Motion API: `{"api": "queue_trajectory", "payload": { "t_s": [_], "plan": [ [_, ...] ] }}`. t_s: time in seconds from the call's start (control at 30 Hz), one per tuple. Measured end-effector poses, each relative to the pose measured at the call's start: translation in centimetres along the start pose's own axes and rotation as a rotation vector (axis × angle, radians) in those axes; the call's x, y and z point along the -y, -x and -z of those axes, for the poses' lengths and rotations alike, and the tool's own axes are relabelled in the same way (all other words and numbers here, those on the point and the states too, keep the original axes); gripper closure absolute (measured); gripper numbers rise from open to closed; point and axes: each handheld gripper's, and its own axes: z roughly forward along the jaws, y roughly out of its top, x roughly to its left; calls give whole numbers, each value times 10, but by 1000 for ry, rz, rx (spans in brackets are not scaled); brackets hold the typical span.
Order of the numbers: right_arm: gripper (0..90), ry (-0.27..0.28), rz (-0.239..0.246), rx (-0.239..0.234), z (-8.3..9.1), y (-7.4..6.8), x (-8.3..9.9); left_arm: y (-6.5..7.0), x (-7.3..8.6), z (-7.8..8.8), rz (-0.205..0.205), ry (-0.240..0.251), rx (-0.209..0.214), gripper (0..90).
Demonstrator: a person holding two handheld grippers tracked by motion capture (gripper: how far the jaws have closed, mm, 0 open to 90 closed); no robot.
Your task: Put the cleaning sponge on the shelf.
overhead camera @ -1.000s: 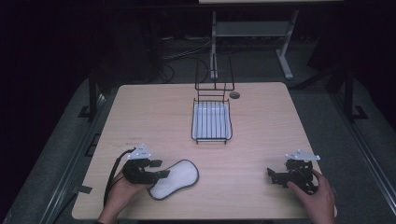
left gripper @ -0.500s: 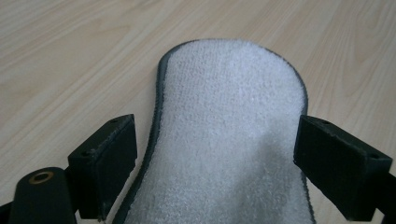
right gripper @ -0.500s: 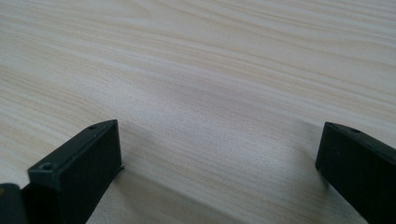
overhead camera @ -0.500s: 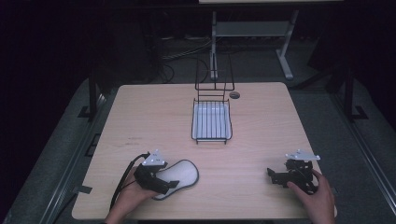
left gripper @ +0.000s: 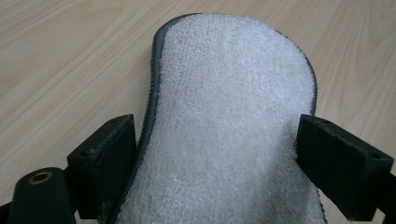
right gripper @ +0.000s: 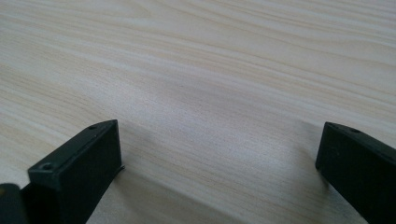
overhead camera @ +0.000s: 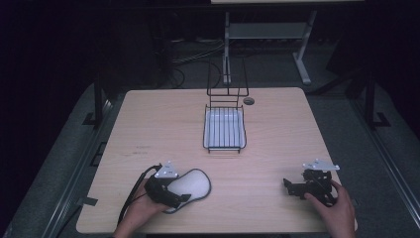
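A white fleecy insole [overhead camera: 194, 181] with a dark rim lies flat on the wooden table [overhead camera: 163, 129] near the front left. My left gripper [overhead camera: 180, 197] sits low over its near end. In the left gripper view the insole [left gripper: 233, 107] runs between the two black jaws of the left gripper [left gripper: 217, 135]. The jaws have just been opening, stand wide on either side of its edges, and do not squeeze it. My right gripper [overhead camera: 290, 187] rests at the front right, held by a hand. The right gripper [right gripper: 219, 149] is open, with bare wood between its jaws.
A black wire rack [overhead camera: 224, 130] with a white ribbed tray inside stands at the middle back of the table, its tall wire frame rising behind. A round cable hole [overhead camera: 248, 101] lies just right of it. Dark floor and a desk frame surround the table.
The left gripper has slid right and down onto the insole's near end, so the insole now lies between its wider jaws. The right gripper has stayed put.
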Motion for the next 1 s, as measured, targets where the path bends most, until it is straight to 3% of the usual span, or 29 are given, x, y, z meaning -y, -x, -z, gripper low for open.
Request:
{"api": "queue_trajectory", "payload": {
  "t_s": [0.27,0.57,0.77,0.87,0.93,1.0],
  "plan": [
    [0,0,0,0,0,0,0,0,-1,-1,-7,-13,1,127],
    [0,0,1,0,0,0,0,0,-2,2,-11,-16,0,207],
    [0,0,1,0,0,0,0,2,-4,8,-39,-8,-19,274],
    [0,0,0,0,0,0,0,2,-5,11,-28,11,-5,302],
    [0,0,0,0,0,0,0,0,-6,18,-25,46,13,445],
    [0,0,0,0,0,0,0,0,-6,21,-24,66,17,518]
  ]
}}
